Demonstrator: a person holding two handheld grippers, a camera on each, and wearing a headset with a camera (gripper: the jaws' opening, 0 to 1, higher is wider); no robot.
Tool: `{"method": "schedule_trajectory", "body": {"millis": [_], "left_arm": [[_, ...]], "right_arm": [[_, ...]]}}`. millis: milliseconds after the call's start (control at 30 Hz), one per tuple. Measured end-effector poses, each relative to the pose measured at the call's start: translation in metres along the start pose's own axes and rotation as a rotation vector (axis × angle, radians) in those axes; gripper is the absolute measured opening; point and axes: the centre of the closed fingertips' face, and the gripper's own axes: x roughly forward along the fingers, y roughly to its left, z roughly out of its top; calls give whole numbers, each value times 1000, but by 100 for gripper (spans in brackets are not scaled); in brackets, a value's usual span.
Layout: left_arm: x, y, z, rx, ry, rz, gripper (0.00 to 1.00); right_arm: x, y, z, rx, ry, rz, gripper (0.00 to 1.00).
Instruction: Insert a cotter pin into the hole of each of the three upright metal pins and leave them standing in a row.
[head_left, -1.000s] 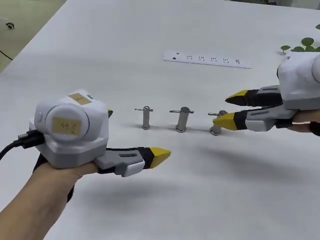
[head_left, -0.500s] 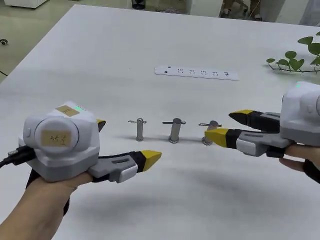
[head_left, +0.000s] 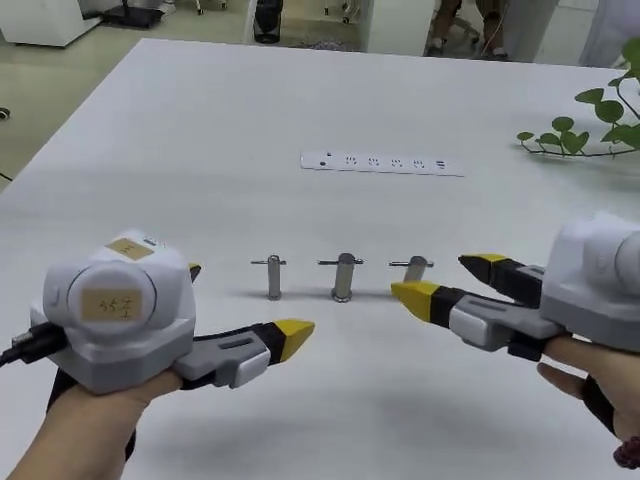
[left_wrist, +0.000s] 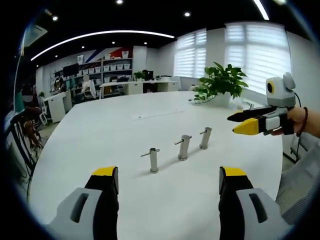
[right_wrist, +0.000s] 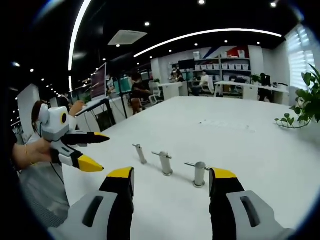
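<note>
Head view: three pins (head_left: 343, 277) stand upright in a row mid-table (head_left: 200, 150), each w/ a cotter pin (head_left: 336, 262) through its top. L gripper (head_left: 244, 298) is held low at left, fingers spread, nothing btwn them. R gripper (head_left: 445, 277) comes in from the right, fingers also apart and empty, nearer tip just beside the row's right-end pin; can't tell if it touches. Power strip (head_left: 382, 162) lies beyond the row, plant (head_left: 590, 130) at far right.

Left gripper view: own fingers wide apart; pins (left_wrist: 184, 147) stand ahead, R gripper (left_wrist: 236, 124) off to the right.

Right gripper view: own fingers wide apart; pins (right_wrist: 165, 163) just ahead, L gripper (right_wrist: 99, 153) at left, tips spread.
</note>
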Motion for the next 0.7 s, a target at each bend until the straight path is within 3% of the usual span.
{"method": "schedule_trajectory", "body": {"millis": [133, 400, 433, 467, 533, 700], "left_arm": [[-1, 0, -3, 12, 16, 6, 81], [-2, -5, -6, 36, 32, 14, 80], [-2, -5, -6, 36, 31, 15, 80], [-1, -5, -7, 31, 25, 15, 80], [1, -5, -8, 41, 21, 20, 80], [2, -4, -11, 57, 23, 21, 79]], "right_arm": [[0, 5, -8, 18, -2, -9, 58], [-2, 2, -18, -45, 26, -68, 59], [-2, 1, -19, -57, 33, -84, 59], [-4, -7, -18, -104, 32, -143, 60], [-4, -10, -18, -158, 22, -182, 63], [-1, -8, -21, -146, 8, -181, 62]]}}
